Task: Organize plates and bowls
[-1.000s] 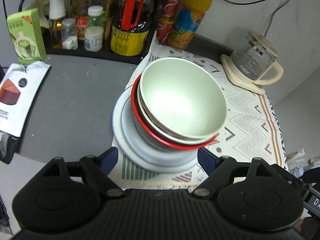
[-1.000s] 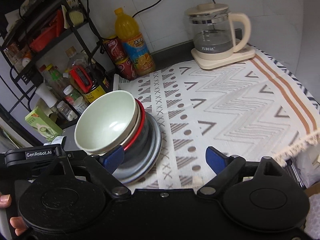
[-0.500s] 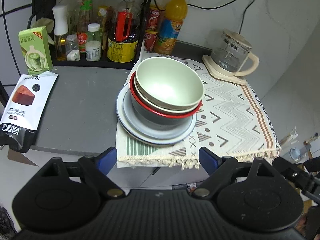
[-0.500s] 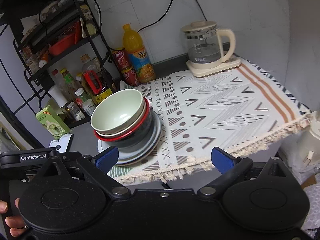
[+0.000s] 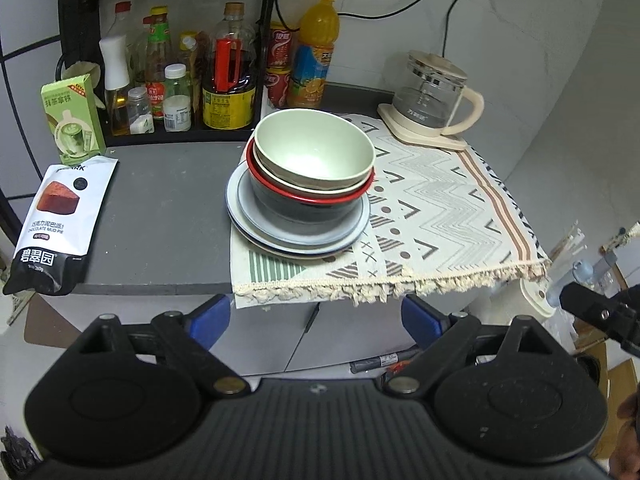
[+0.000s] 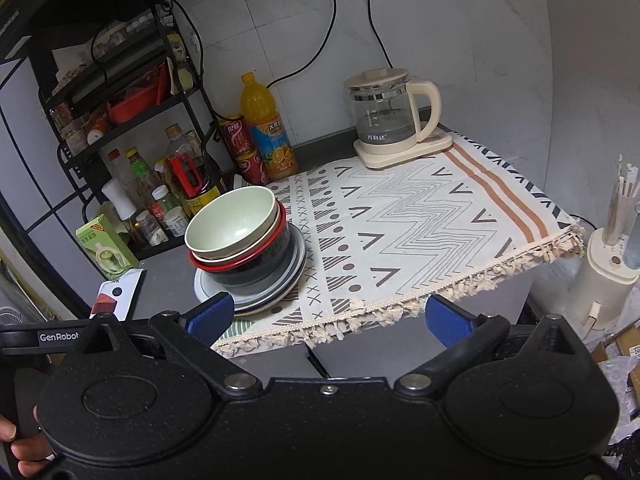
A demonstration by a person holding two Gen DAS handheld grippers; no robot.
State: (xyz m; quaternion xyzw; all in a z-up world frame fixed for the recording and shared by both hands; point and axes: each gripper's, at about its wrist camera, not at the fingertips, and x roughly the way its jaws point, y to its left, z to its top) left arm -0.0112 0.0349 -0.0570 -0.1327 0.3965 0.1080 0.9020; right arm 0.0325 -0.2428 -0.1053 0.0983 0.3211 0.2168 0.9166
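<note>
Patterned cloth (image 5: 432, 200) is seen bearing nested bowls (image 5: 314, 160) on stacked plates (image 5: 296, 232); likely fragile and slippery, best lifted by rims. Left gripper (image 5: 316, 316) and right gripper (image 6: 326, 316) are held apart, empty.

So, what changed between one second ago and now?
Both hand-held grippers, left and right, pulled back from the stack of bowls and plates, open and empty throughout. Nothing was gripped or released. The stack stayed in place on the cloth.
</note>
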